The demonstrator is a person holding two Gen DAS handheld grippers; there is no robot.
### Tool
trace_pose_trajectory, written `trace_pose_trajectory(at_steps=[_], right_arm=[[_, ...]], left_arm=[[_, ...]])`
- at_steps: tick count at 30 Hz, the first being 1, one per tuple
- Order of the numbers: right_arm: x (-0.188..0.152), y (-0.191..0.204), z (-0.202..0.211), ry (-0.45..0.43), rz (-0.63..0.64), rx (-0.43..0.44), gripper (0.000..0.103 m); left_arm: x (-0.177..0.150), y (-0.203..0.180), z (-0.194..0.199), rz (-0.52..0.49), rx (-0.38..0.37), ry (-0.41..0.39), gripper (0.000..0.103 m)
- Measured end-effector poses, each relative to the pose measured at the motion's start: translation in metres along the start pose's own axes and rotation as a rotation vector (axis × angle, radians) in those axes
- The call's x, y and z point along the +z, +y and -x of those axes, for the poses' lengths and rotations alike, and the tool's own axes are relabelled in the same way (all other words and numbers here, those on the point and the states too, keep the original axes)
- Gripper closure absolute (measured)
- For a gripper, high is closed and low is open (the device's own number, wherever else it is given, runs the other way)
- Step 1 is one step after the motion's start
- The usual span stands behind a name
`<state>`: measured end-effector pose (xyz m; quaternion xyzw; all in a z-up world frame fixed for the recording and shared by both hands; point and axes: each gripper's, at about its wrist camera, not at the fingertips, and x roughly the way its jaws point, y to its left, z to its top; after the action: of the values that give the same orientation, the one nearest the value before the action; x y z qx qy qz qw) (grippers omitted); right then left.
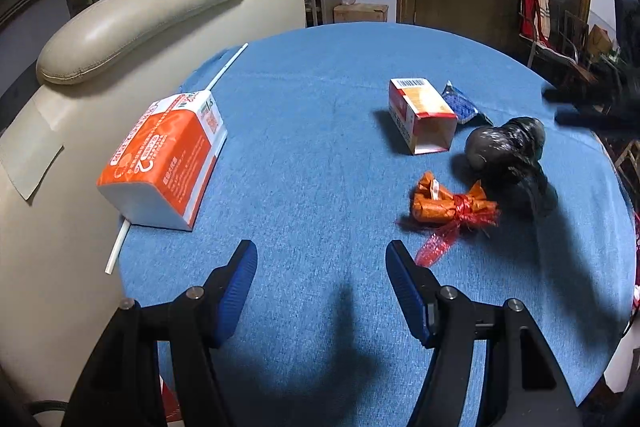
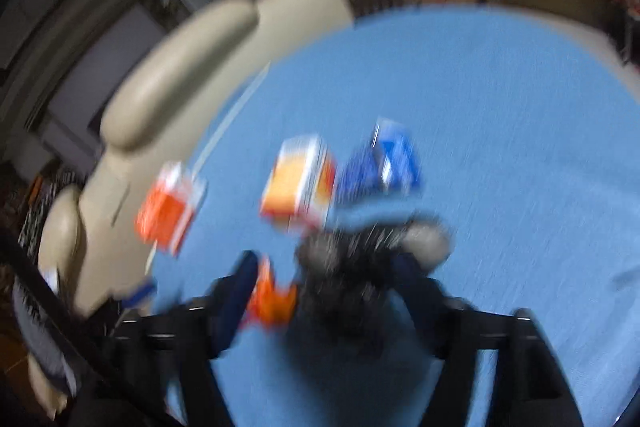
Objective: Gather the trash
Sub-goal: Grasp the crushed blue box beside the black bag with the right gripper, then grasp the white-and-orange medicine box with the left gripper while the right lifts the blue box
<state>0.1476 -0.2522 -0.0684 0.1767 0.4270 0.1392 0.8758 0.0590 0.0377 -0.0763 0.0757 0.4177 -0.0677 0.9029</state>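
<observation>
Trash is all still lying on the counter [image 1: 320, 99]: black bag [image 1: 508, 155] at two o'clock; left gripper [image 1: 320, 287] fingers half-open, empty; right gripper [image 2: 320, 291] fingers parted around it, grip unclear

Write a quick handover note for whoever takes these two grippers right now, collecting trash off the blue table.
Left gripper: open, empty, over bare blue table.
Right gripper: view blurred; jaws apart around the black bag, grip unclear.
On the table: black bag, orange wrapper beside it, small open box, blue packet behind that, large orange carton at the left edge, lying on a white straw.
Done: nothing visibly collected.
Left: all five pieces, plus the straw.
</observation>
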Motion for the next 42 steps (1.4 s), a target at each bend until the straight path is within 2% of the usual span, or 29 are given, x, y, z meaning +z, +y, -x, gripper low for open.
trace_pose_trajectory(at_steps=[2, 7, 11, 17, 25, 29, 33, 37, 42], right_arm=[[0.017, 0.0, -0.011, -0.015, 0.003, -0.04, 0.027], [0.054, -0.014, -0.068, 0.048, -0.016, -0.183, 0.027], [0.07, -0.021, -0.101, 0.117, -0.004, -0.204, 0.027], [0.072, -0.021, -0.141, 0.237, 0.029, -0.241, 0.025], [0.065, -0.002, -0.147, 0.217, 0.186, -0.319, 0.024], [0.062, -0.003, -0.143, 0.208, 0.186, -0.303, 0.028], [0.054, -0.019, -0.118, 0.214, 0.124, -0.255, 0.036], [0.04, -0.028, -0.099, 0.221, 0.116, -0.226, 0.041], [0.02, -0.039, -0.073, 0.214, 0.086, -0.177, 0.049]], left_arm=[[0.004, 0.0, 0.0, -0.001, 0.001, -0.006, 0.036], [0.014, 0.001, 0.0, 0.002, 0.004, -0.018, 0.036], [0.017, 0.001, -0.002, 0.002, 0.006, -0.016, 0.036], [0.028, 0.003, -0.007, 0.005, 0.001, -0.021, 0.036], [0.048, 0.003, -0.016, 0.044, -0.04, -0.019, 0.036], [0.056, -0.002, -0.017, 0.045, -0.05, -0.025, 0.036], [0.065, -0.011, -0.021, 0.032, -0.058, -0.024, 0.036], [0.078, -0.025, -0.032, 0.008, -0.077, -0.013, 0.036], [0.108, -0.046, -0.056, 0.004, -0.163, 0.034, 0.035]])
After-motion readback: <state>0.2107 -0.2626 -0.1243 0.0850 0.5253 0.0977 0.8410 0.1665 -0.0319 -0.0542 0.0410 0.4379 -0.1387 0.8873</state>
